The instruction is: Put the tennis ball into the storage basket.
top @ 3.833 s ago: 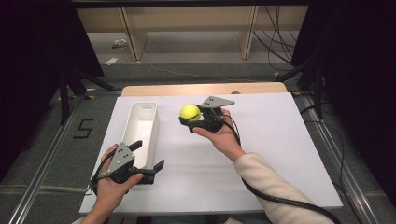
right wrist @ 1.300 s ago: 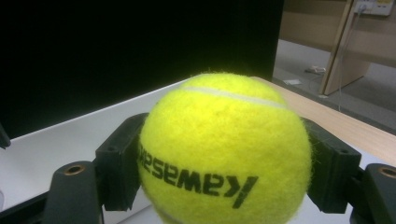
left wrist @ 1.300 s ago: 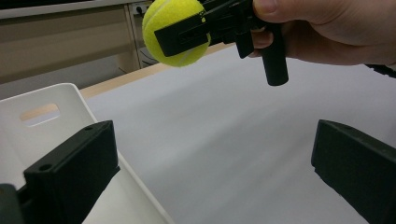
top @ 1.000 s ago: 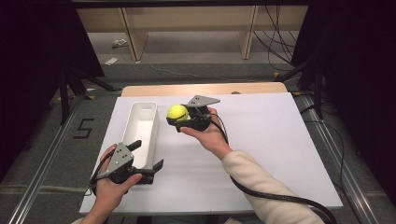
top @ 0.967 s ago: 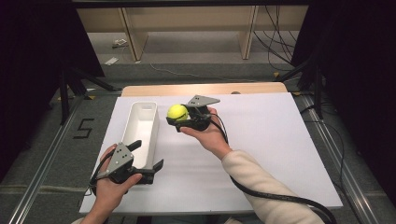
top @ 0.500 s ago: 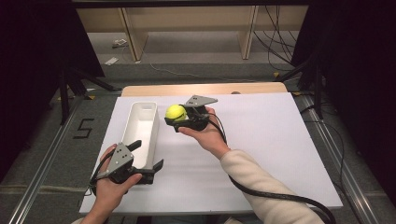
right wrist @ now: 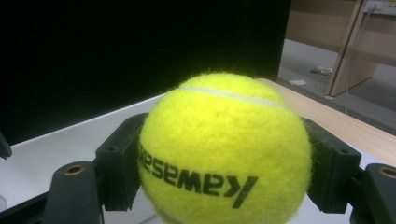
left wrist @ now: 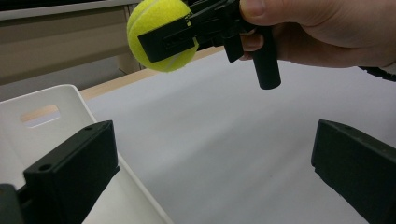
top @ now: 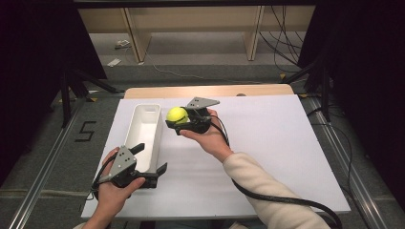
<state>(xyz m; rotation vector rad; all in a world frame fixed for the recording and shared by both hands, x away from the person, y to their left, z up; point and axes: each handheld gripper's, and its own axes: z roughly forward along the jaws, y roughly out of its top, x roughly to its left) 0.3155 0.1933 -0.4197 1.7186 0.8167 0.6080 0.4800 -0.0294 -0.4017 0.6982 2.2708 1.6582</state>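
A yellow tennis ball [top: 177, 115] is held above the white tabletop, just right of the far end of a long white bin [top: 143, 131]. My right gripper [top: 180, 120] is shut on it, one black jaw on each side of the ball [right wrist: 224, 154]. Black lettering runs across the ball's front. My left gripper [top: 152, 158] rests by the bin's near end, open and holding nothing. From the left gripper [left wrist: 210, 177] I see the ball [left wrist: 159, 35] up ahead in the other hand, and the bin's rim [left wrist: 46, 112] at the left.
A white board [top: 267, 143] covers the table, with a wooden strip [top: 210, 90] along its far edge. Black curtains stand on both sides. Wooden shelf legs [top: 133, 38] and cables lie beyond on the floor. A "5" mark [top: 86, 131] is on the floor at the left.
My right gripper has carried the tennis ball a little to the left, closer to the bin. The left gripper has stayed where it was.
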